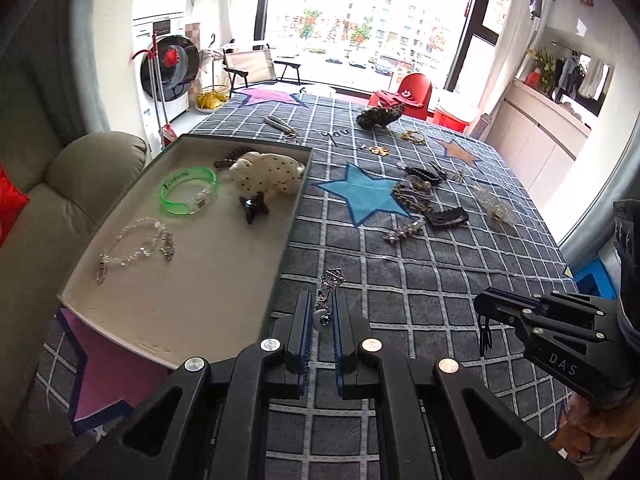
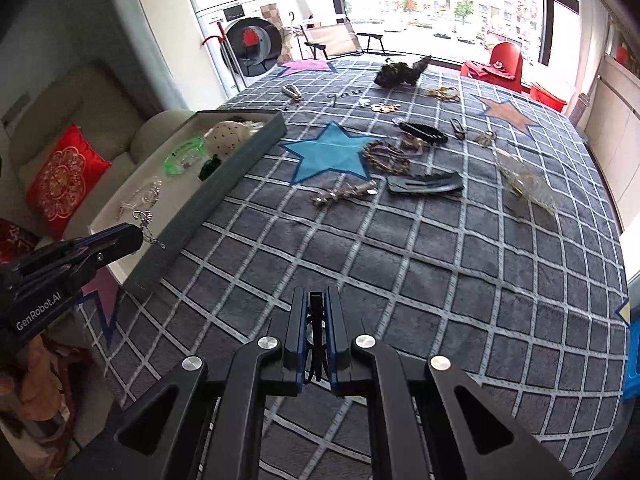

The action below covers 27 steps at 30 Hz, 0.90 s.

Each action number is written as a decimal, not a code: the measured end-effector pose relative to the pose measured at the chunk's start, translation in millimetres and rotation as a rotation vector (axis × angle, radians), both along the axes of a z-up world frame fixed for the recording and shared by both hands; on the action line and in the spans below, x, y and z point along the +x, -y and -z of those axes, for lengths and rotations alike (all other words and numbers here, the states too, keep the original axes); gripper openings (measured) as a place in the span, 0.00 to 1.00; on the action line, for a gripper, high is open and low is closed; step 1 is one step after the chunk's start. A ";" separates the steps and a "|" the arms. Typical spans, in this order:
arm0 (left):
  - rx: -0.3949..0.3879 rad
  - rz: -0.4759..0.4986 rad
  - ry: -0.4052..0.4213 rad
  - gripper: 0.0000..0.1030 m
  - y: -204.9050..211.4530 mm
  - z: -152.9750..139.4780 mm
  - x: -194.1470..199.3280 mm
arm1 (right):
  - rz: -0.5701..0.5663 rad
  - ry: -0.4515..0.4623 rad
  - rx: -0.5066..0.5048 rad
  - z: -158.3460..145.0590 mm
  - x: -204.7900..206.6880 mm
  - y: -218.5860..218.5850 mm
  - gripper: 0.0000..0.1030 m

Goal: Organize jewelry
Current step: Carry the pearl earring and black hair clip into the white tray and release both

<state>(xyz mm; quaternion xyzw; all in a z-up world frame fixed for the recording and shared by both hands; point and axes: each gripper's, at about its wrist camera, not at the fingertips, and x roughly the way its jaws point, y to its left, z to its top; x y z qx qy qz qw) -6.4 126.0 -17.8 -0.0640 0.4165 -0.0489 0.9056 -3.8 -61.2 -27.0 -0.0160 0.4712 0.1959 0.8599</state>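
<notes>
Checked blanket (image 1: 400, 280) lettered "you", "GenRobot.AI" left fingers (image 1: 322, 312) pinching silver charm (image 1: 330, 280), "DAS" right fingers (image 2: 316, 312) pinching black clip (image 2: 316, 320)

A grey checked blanket (image 2: 400, 264) with stars is spread out; a shallow tray (image 1: 292, 216), hair clips (image 2: 424, 185) and bracelets (image 2: 386, 156) are laid on it.

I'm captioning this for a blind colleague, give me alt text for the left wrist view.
The left gripper is shut on a silver chain charm above a checked blanket, beside a tray holding a green bangle. The right gripper holds black loops.
</notes>
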 end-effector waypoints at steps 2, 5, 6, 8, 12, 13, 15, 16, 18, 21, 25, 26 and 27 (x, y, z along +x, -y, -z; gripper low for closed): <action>-0.005 -0.013 0.006 0.11 -8.1 -1.0 -0.1 | -0.017 0.006 -0.002 -4.7 2.4 -8.7 0.09; -0.010 -0.031 0.011 0.11 -20.0 -1.8 0.6 | -0.044 0.015 -0.002 -12.2 7.4 -23.6 0.09; -0.012 -0.039 0.011 0.11 -24.6 -1.9 0.5 | -0.053 0.019 -0.004 -14.6 9.3 -29.3 0.09; -0.014 -0.054 0.013 0.11 -33.2 -2.1 1.7 | -0.074 0.026 -0.007 -19.2 13.0 -40.9 0.09; -0.013 -0.091 0.015 0.11 -53.3 -2.2 5.2 | -0.124 0.039 -0.010 -27.7 21.5 -67.2 0.09; -0.012 -0.101 0.014 0.11 -58.1 -1.6 6.2 | -0.136 0.042 -0.009 -29.5 23.3 -73.1 0.09; -0.006 -0.123 0.013 0.11 -69.6 -0.8 7.5 | -0.161 0.045 -0.005 -32.6 27.6 -86.9 0.09; -0.001 -0.135 0.013 0.11 -75.6 -0.4 8.7 | -0.172 0.044 -0.003 -33.4 29.8 -92.9 0.09; 0.008 -0.156 0.005 0.11 -87.1 2.0 12.3 | -0.195 0.041 0.003 -34.7 35.1 -106.3 0.09; 0.019 -0.180 -0.010 0.11 -103.1 7.1 18.2 | -0.227 0.027 0.015 -34.1 44.9 -126.3 0.09; 0.021 -0.195 -0.046 0.11 -118.9 20.0 29.0 | -0.260 -0.007 0.033 -27.8 61.2 -153.8 0.09; 0.020 -0.197 -0.059 0.11 -122.3 24.7 32.4 | -0.264 -0.017 0.037 -25.7 65.5 -158.9 0.09; 0.020 -0.197 -0.072 0.11 -124.4 28.8 35.0 | -0.268 -0.029 0.043 -22.5 70.3 -165.3 0.09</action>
